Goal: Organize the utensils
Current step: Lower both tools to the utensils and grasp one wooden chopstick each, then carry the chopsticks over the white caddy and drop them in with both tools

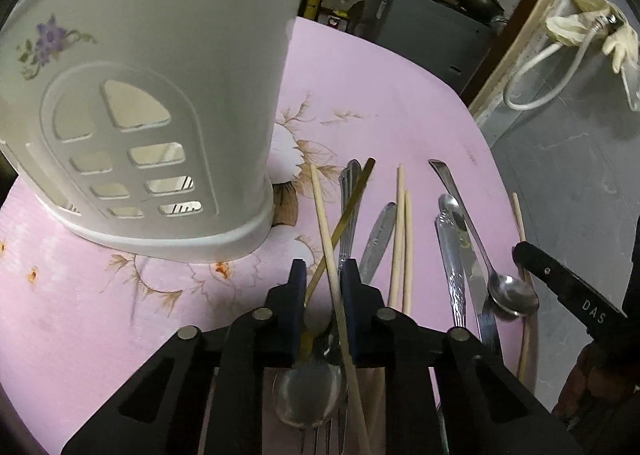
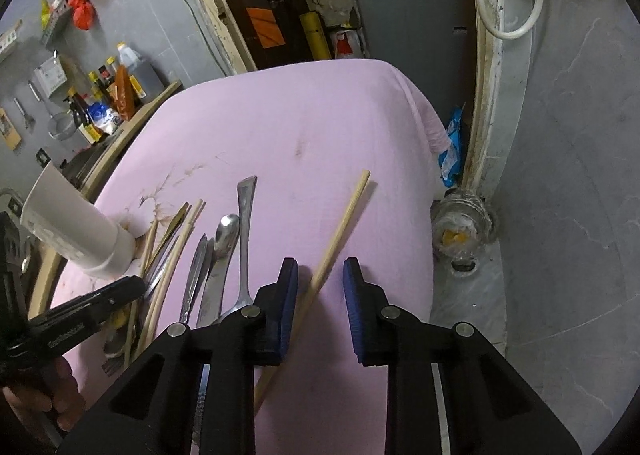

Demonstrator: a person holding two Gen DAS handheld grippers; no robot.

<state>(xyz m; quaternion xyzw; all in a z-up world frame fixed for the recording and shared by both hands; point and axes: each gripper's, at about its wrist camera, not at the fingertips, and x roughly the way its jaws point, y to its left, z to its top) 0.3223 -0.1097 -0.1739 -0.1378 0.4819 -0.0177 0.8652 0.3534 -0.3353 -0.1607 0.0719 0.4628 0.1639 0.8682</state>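
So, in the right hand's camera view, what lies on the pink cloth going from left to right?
White utensil holder → bunch of chopsticks → butter knife → long spoon handle → lone chopstick, which runs between the right tool's fingers.

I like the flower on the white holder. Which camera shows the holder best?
The left wrist view: the holder fills the upper left, close up, with its purple flower and window-shaped holes. The right wrist view shows only a small part of it at the left edge, flower unseen.
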